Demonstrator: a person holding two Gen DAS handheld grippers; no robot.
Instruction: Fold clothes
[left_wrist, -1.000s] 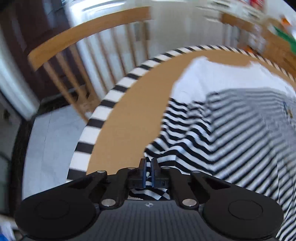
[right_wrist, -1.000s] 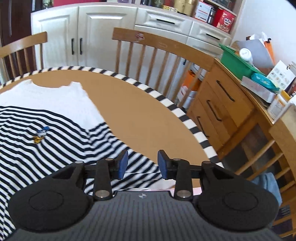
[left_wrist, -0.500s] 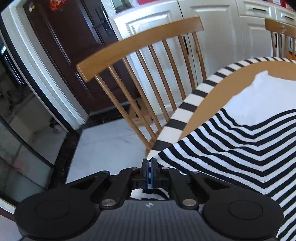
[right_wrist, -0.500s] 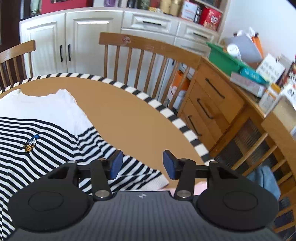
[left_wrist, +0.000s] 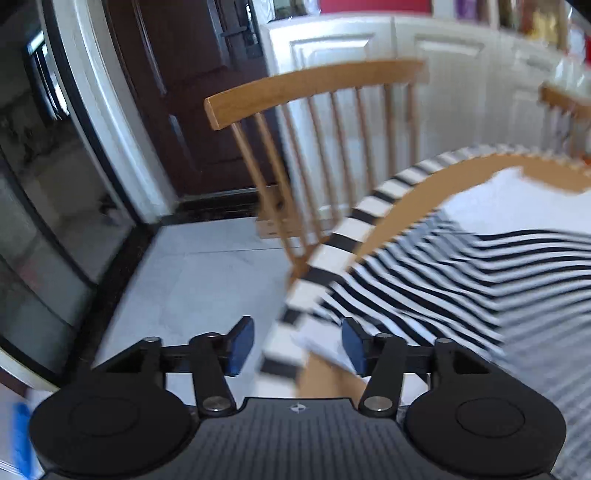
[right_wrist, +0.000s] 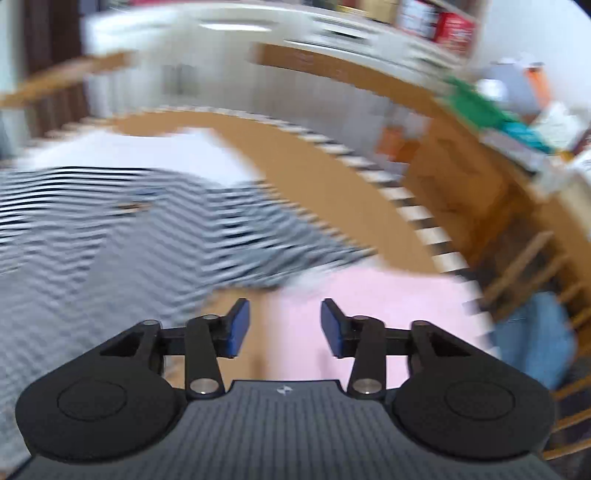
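Note:
A black-and-white striped shirt (left_wrist: 461, 273) with a white top part lies spread on the round brown table (left_wrist: 413, 206). One sleeve reaches the striped table rim just ahead of my left gripper (left_wrist: 297, 345), which is open with nothing between its fingers. In the right wrist view the same shirt (right_wrist: 129, 214) fills the left half, blurred. My right gripper (right_wrist: 284, 326) is open above a pink cloth (right_wrist: 369, 295) lying at the shirt's near edge, and it holds nothing.
A wooden spindle-back chair (left_wrist: 314, 122) stands at the table's left side, with a dark door (left_wrist: 192, 92) and pale floor tiles (left_wrist: 207, 280) behind. On the right are another chair (right_wrist: 354, 74), a wooden drawer cabinet (right_wrist: 480, 177) with clutter, and a blue cloth (right_wrist: 535, 339).
My left gripper has opened and let go of the striped sleeve, which now lies at the table rim. The right gripper has stayed open and pulled back over the pink cloth. Both views are motion-blurred.

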